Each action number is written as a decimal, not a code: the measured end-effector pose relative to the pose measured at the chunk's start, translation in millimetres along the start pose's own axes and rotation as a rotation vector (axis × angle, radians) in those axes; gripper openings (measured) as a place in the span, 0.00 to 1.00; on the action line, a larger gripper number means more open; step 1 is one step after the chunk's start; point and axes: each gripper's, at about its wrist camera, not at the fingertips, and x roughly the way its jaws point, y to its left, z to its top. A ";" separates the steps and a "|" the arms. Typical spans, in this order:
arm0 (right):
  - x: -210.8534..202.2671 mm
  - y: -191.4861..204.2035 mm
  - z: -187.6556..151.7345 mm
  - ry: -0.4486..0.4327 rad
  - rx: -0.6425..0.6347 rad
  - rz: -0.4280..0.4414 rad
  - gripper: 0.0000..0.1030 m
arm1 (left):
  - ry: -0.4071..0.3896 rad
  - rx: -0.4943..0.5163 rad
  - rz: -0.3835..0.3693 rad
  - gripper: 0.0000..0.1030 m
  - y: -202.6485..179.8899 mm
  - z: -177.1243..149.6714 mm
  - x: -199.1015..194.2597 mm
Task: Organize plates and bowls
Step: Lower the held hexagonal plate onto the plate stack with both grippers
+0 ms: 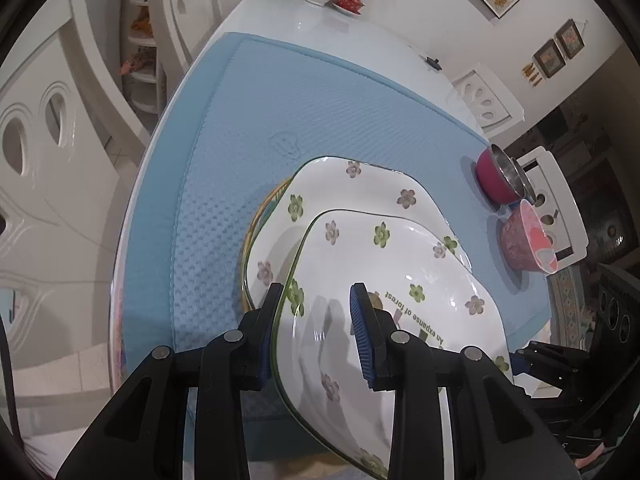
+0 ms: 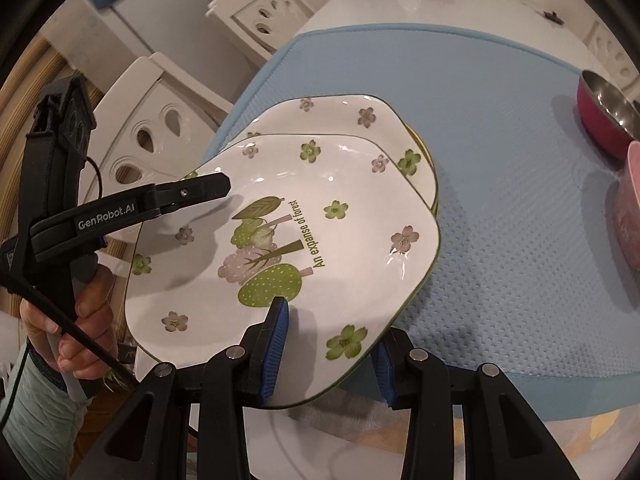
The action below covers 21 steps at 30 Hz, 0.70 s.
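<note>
Two hand-held grippers carry one square white plate with painted flowers and trees over a blue mat [image 1: 248, 112] on a white table [image 1: 280, 12].

On the left, the left gripper [image 1: 318, 296] pinches the plate's near-left edge, one pad above the rim and one below. The top plate [image 1: 400, 280] hangs tilted just above a matching lower plate [image 1: 360, 188], which sits on a yellow-rimmed dish [image 1: 260, 208] that shows only as a sliver. Whether the held plate already touches the one beneath cannot be told.

In the middle of the right wrist view, the same held plate [image 2: 320, 208] fills the frame, overlapping the plate below [image 2: 340, 116] but shifted toward the camera. The right gripper [image 2: 332, 344] clamps its near edge, one blue pad [image 2: 276, 344] on the top face and the other under the rim.

Further right on the mat sit a red metal-lined bowl [image 1: 500, 180] and a pink bowl [image 1: 528, 240], well apart from the stack.

To finish well, it seems wise to level the plate, slide it forward until its corners line up with the lower plate, lower both sides together, and let go only once it rests flat
</note>
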 end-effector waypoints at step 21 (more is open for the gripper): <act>5.6 -2.8 8.0 0.045 0.064 0.002 0.36 | 0.014 0.036 0.060 0.30 1.9 28.9 3.7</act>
